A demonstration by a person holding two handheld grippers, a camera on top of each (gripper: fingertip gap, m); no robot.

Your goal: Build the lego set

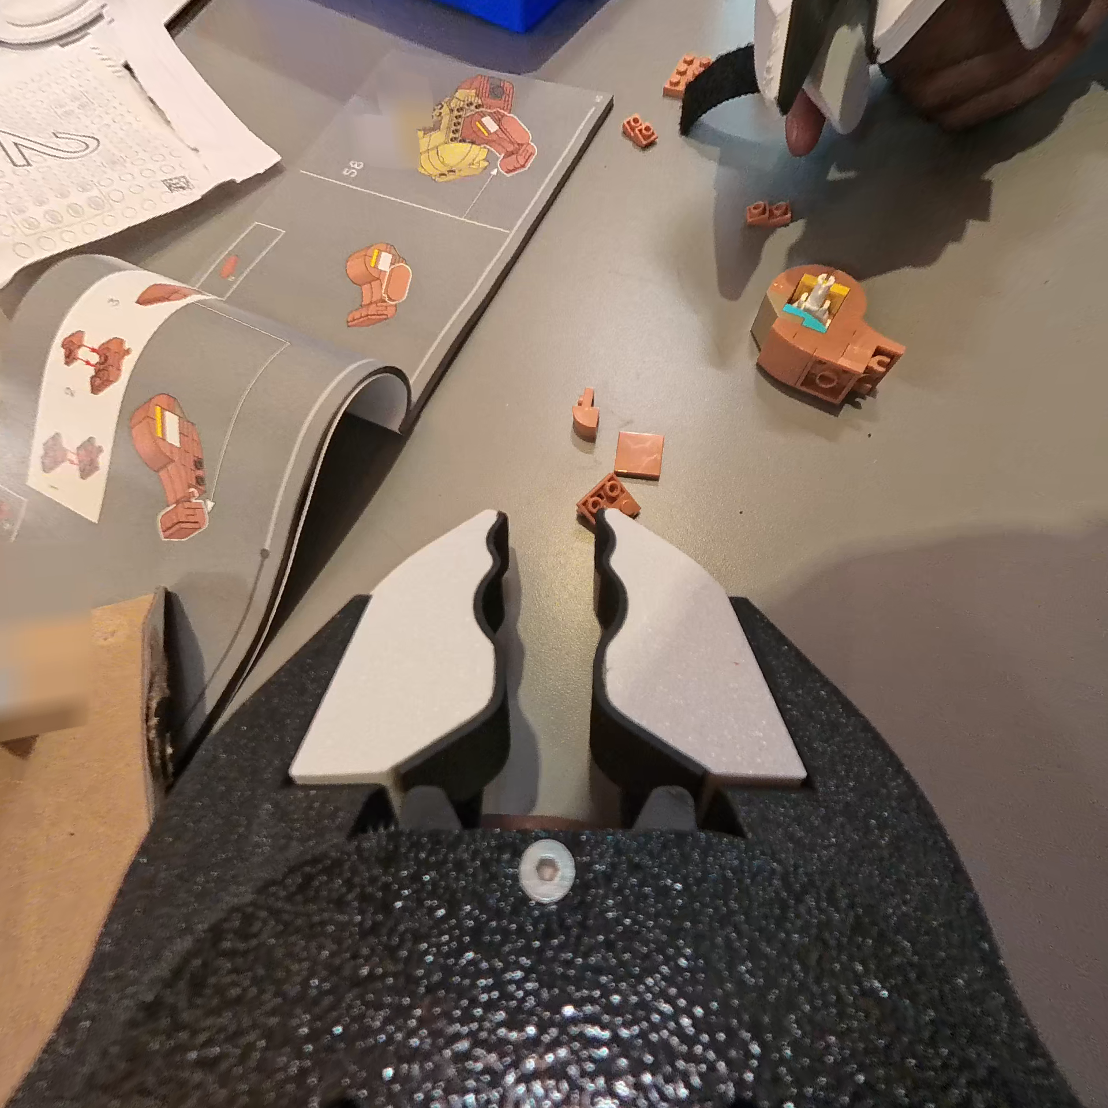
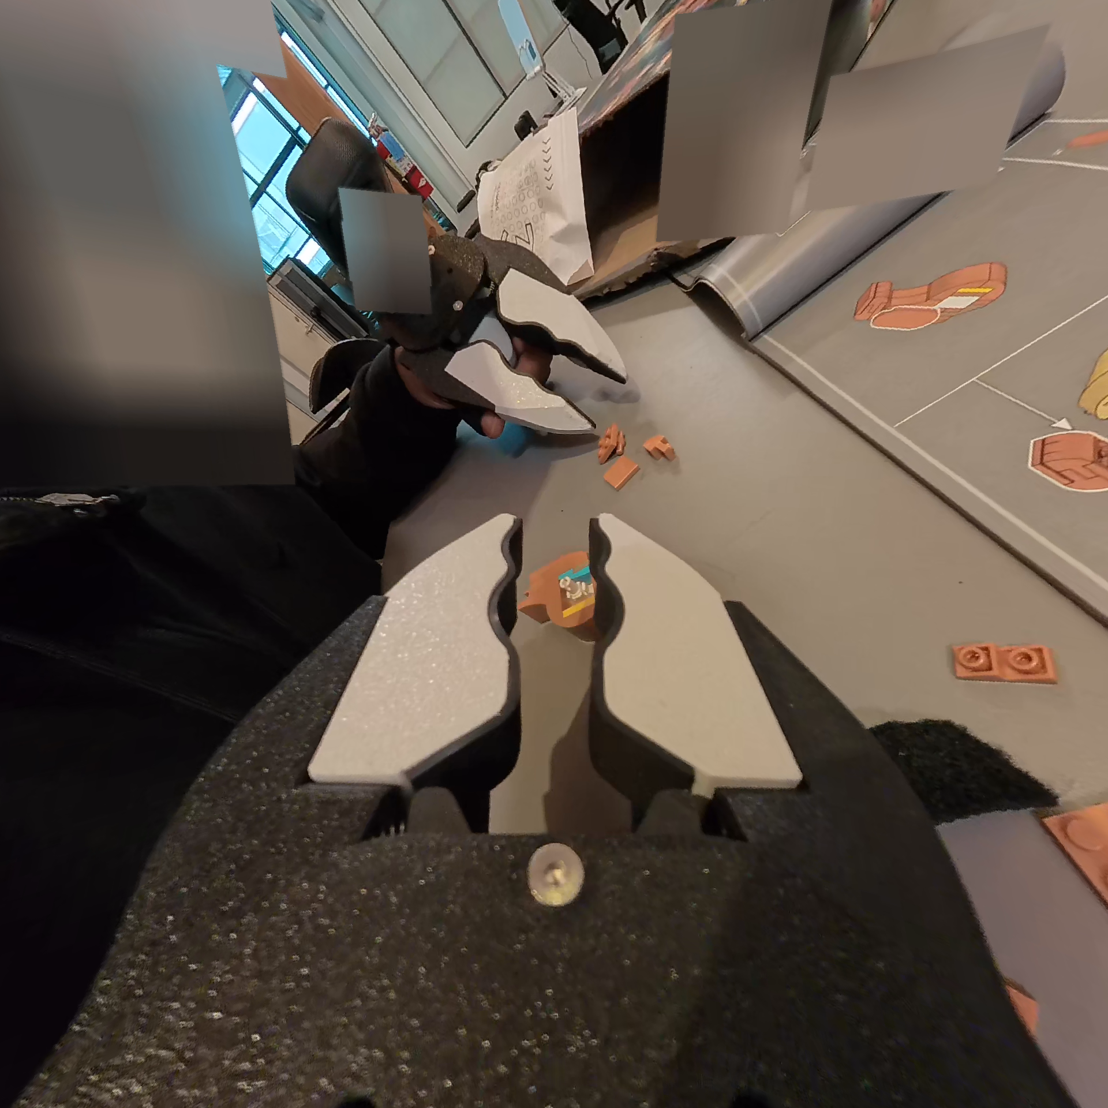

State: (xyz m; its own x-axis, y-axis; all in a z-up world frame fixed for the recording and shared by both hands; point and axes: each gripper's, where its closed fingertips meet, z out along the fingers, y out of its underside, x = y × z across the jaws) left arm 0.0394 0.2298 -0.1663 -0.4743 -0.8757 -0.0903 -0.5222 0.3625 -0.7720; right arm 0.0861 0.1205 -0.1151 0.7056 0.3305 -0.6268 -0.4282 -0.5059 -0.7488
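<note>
Grey table (image 1: 839,599), left claw (image 1: 551,521) parted, bare, beside studded brick (image 1: 605,497)

My left tongs (image 1: 551,521) hang parted over the grey desk (image 1: 779,599), nothing between the fingers, right tip just beside a small brown studded brick (image 1: 605,494). Beyond: a brown square tile (image 1: 640,455), a curved brown piece (image 1: 586,414), a part-built brown model (image 1: 821,336). To the left, an open instruction booklet (image 1: 360,252).

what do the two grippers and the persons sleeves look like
Both grippers, left and right, look alike: a black, grainy, sparkly body with a silver hex screw in the middle, and two pale grey fingers lined with wavy black pads. A black fabric strap hangs from the right one. The sleeve is black.
</note>
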